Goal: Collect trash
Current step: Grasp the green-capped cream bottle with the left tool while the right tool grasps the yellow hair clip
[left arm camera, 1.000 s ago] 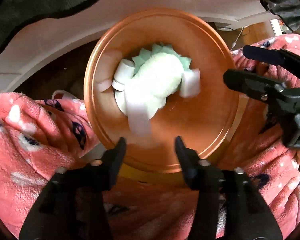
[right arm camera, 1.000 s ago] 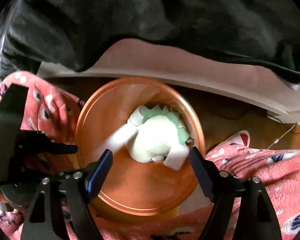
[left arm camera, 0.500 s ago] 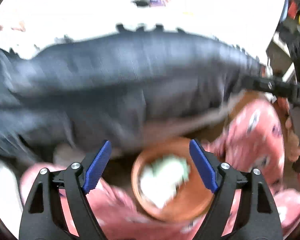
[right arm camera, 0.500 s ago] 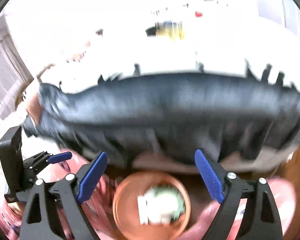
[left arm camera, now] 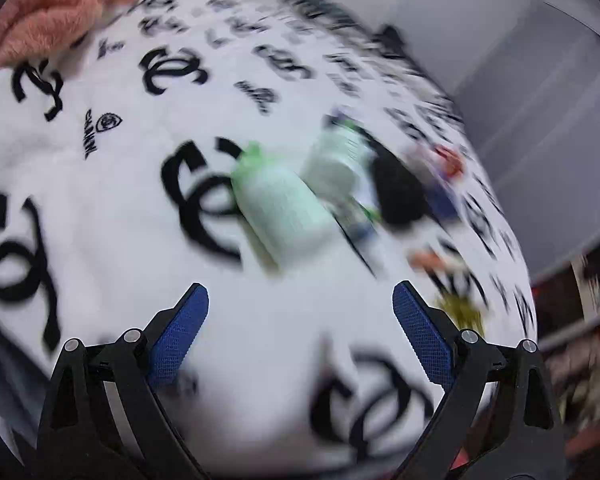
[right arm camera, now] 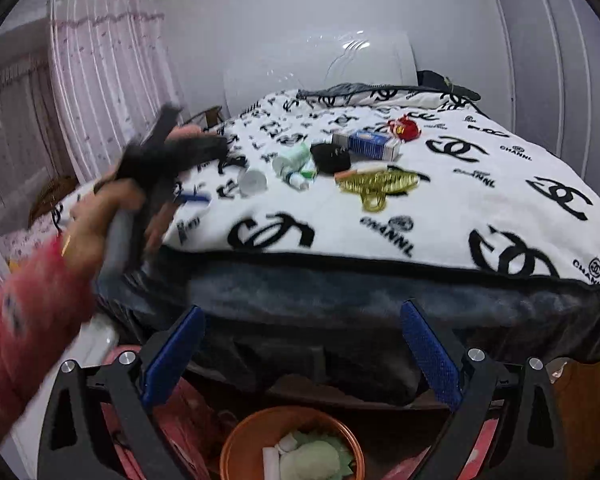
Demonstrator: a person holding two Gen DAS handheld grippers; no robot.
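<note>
Both grippers have lifted from over the round copper-coloured bin [right arm camera: 236,450], which sits on the floor at the near foot of the bed holding white scraps and a pale green wad, and their jaws have just been opening: the left gripper [left arm camera: 300,320] and right gripper [right arm camera: 302,344] stand spread, nothing between them. Judging by this, one drop is finished and the next pick begins, calling for the left gripper, already above the white logo-printed blanket [right arm camera: 480,196], to descend on one pale green plastic bottle [left arm camera: 284,216]. Left on the blanket: two greenish bottles, one blue-white carton [right arm camera: 374,144], one gold hair claw [right arm camera: 378,186].
</note>
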